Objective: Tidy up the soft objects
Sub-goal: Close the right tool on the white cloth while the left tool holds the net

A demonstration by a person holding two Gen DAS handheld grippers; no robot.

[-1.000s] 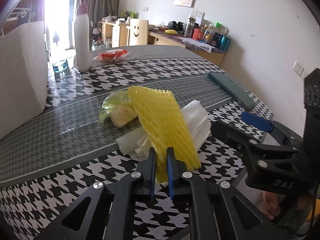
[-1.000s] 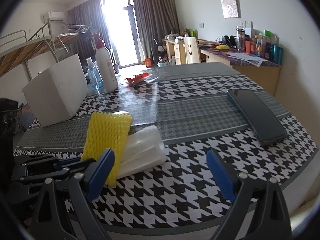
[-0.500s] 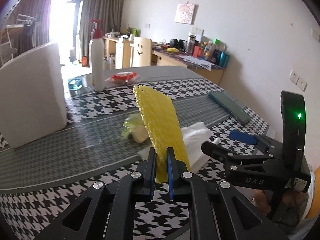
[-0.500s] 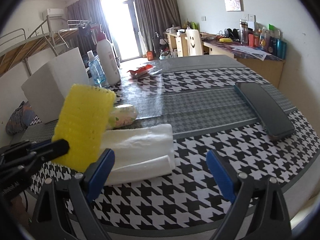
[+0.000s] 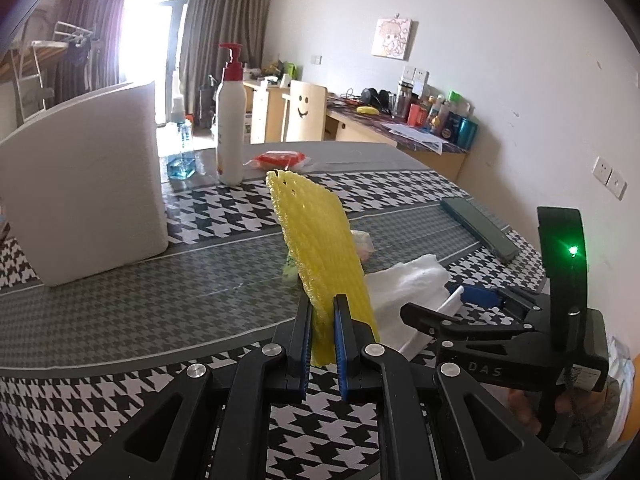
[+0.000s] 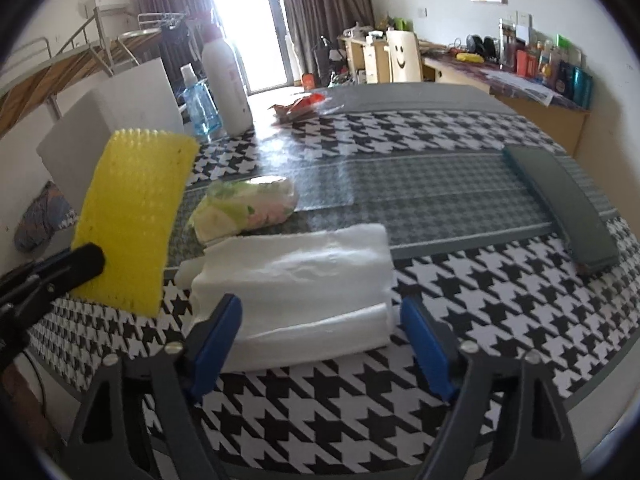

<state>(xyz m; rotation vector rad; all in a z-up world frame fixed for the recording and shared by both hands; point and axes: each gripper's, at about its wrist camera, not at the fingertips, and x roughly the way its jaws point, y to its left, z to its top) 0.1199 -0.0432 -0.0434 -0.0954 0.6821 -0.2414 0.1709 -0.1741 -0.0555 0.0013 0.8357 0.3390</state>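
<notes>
My left gripper [image 5: 322,320] is shut on a yellow foam net sleeve [image 5: 320,240], which stands up above the table; the same yellow sleeve [image 6: 132,216] shows at the left of the right wrist view. A folded white foam sheet [image 6: 296,280] lies near the table's front edge. My right gripper [image 6: 320,328] straddles its near end with jaws closing, and the pads stand just clear of its sides. A soft floral pouch [image 6: 244,208] lies behind the sheet. In the left wrist view the right gripper [image 5: 452,304] reaches onto the white sheet [image 5: 408,284].
A large white foam block [image 5: 84,184] stands at the left. Behind it are a white pump bottle [image 5: 230,128] and a small blue bottle [image 5: 180,152]. A red packet [image 5: 280,158] lies farther back, a dark flat case [image 6: 560,200] at the right. The houndstooth table [image 6: 360,392] ends just below me.
The left gripper lifted the yellow sleeve off the pile and tipped it upright, uncovering the floral pouch. The right gripper came down and forward over the white sheet, and its jaws narrowed.
</notes>
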